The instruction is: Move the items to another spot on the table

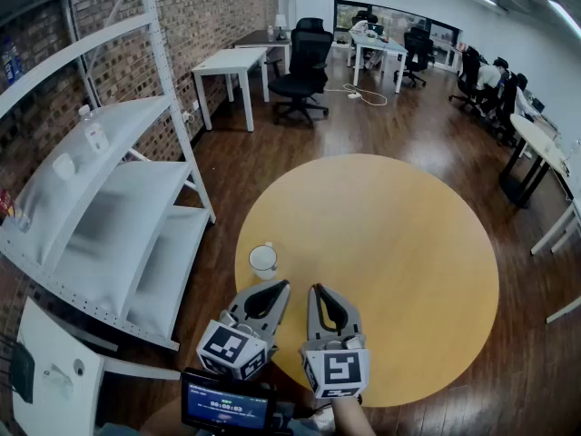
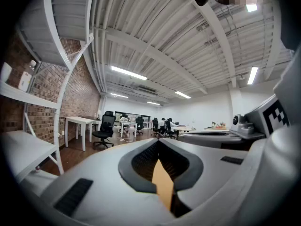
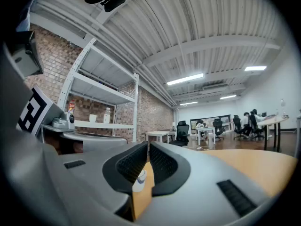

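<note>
A white paper cup (image 1: 263, 260) stands alone near the left edge of the round yellow table (image 1: 390, 243). Both grippers hover over the table's near edge, side by side. My left gripper (image 1: 282, 285) sits just right of and nearer than the cup, its jaws shut with nothing between them; its own view shows the tips touching (image 2: 158, 142). My right gripper (image 1: 317, 289) is beside it, also shut and empty (image 3: 146, 145). Through the slit below its jaws the cup (image 3: 139, 179) shows ahead and slightly left, apart from the pads.
A white shelving rack (image 1: 118, 216) stands close to the table's left side, with a bottle (image 1: 93, 130) on an upper shelf. A small screen device (image 1: 227, 405) sits below the grippers. White desks (image 1: 231, 62) and office chairs (image 1: 304, 71) stand farther back.
</note>
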### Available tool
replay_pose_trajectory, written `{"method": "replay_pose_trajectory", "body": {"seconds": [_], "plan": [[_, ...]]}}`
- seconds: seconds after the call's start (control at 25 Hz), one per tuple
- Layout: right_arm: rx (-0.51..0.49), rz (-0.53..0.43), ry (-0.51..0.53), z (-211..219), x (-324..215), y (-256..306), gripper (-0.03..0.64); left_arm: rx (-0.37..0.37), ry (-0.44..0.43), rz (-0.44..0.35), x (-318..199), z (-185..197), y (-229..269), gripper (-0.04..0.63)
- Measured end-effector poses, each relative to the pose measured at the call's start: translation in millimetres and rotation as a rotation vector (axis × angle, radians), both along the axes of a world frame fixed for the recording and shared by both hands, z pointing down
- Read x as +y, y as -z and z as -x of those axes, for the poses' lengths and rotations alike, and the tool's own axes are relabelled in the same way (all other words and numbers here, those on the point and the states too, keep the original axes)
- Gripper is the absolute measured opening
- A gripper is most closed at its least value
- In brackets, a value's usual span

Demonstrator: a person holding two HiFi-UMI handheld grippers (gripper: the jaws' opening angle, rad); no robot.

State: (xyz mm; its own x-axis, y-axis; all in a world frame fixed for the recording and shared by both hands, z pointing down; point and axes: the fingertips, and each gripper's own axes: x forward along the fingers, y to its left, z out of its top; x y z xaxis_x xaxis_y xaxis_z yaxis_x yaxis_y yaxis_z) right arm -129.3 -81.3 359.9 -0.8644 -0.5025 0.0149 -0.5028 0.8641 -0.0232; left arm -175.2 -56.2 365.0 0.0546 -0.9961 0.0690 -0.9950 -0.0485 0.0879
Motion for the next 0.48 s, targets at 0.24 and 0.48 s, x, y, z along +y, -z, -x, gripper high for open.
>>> {"method": "replay_pose_trajectory", "body": {"seconds": [0.24, 0.48], "plan": [[0.029, -0.051, 0.097, 63, 25, -14, 0.026, 0.010, 0.078, 0.013, 27, 54, -13, 0.011], [0.019, -0.026, 0.193, 110, 50, -23, 0.032, -0.020, 0.202, 0.006, 55, 105, -29, 0.011]]}}
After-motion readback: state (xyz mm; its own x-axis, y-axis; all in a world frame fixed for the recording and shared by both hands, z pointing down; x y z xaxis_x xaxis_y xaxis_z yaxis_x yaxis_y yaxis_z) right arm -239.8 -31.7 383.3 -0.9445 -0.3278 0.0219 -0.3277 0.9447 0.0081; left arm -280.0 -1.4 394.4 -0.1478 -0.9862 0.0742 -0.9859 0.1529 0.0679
